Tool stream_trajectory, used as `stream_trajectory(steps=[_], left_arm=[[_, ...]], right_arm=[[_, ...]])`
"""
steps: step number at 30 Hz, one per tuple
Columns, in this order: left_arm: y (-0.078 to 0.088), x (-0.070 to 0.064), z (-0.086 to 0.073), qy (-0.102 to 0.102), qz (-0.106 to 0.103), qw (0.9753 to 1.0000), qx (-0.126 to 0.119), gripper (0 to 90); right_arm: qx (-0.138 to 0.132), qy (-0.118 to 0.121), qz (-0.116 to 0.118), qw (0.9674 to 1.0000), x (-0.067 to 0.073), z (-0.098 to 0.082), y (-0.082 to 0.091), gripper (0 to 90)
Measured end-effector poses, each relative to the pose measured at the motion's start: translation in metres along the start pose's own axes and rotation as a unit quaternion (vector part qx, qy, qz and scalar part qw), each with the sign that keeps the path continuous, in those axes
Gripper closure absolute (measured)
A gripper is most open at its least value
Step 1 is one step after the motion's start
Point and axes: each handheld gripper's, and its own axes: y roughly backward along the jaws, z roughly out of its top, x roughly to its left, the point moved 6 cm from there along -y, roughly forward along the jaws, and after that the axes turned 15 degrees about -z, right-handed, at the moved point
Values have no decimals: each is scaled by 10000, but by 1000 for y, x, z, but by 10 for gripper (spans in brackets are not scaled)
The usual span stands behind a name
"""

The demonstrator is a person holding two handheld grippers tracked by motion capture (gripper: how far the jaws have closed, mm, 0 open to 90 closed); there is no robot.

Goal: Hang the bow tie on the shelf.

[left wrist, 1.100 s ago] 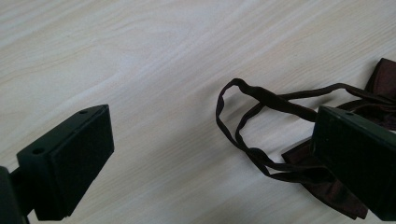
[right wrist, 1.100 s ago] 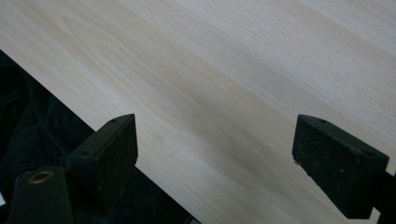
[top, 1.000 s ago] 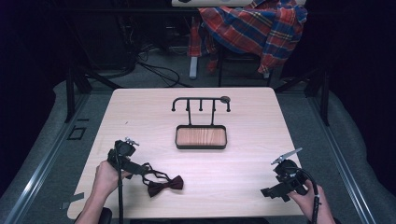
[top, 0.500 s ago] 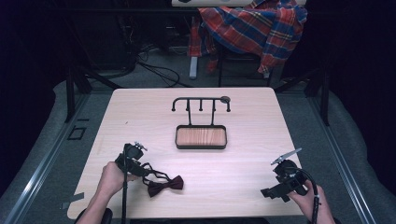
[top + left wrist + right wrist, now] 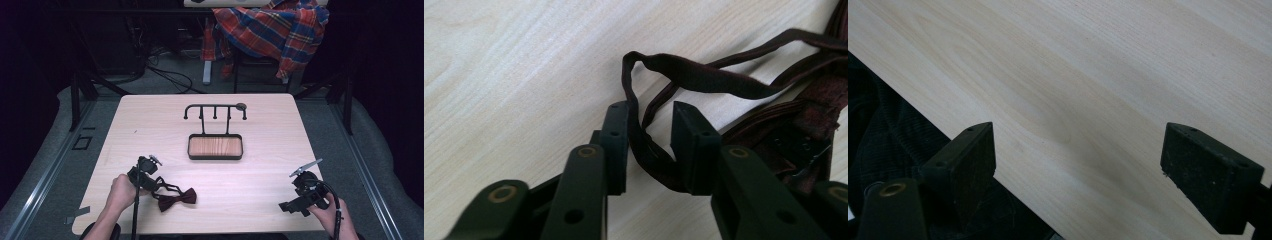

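Your left tongs [image 5: 649, 145] straddle the bow tie's strap [image 5: 639, 135], not yet pinching; bow tie [image 5: 175, 199] lies on the counter [image 5: 260, 150]. Right tongs [image 5: 1078, 170] spread, idle. Next, likely: close on strap.

A pale wood-grain table [image 5: 150, 120] stands on grey floor. Near its middle sits a black stand with a wooden tray base [image 5: 215, 146] and a hooked top rail. A dark red bow tie [image 5: 176, 199] with its looped strap lies near the front left edge.
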Motion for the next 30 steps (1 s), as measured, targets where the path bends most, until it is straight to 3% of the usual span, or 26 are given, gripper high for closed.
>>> stream_trajectory(steps=[11, 20, 22, 23, 24, 25, 26, 27, 30], left_arm=[[-6, -5, 1, -227, 114, 9994, 233, 817], [-8, -9, 4, -421, 153, 9987, 249, 881], [-5, -9, 6, -470, 233, 9986, 110, 884], [3, -12, 9, -567, 346, 9976, -206, 885], [3, -12, 9, -567, 346, 9976, -206, 886], [10, -15, 12, -637, 445, 9959, -469, 887], [10, -15, 12, -637, 445, 9959, -469, 887], [15, -20, 13, -699, 530, 9939, -673, 887], [20, -23, 15, -780, 615, 9917, -819, 887]], right_arm=[[38, 51, 3, 10000, 1, 0, 0, 142], [39, 47, -56, 10000, 0, 0, 0, 142], [73, 93, -43, 9999, -1, -1, 0, 142], [55, 75, -38, 9999, 0, -1, 0, 141], [52, 72, -36, 10000, 0, -1, 0, 142], [53, 73, -36, 10000, -1, 0, 0, 142], [53, 73, -36, 10000, -1, 0, 0, 142], [54, 72, -42, 10000, 0, 0, 0, 142], [48, 67, -8, 10000, 0, -1, 0, 142]])
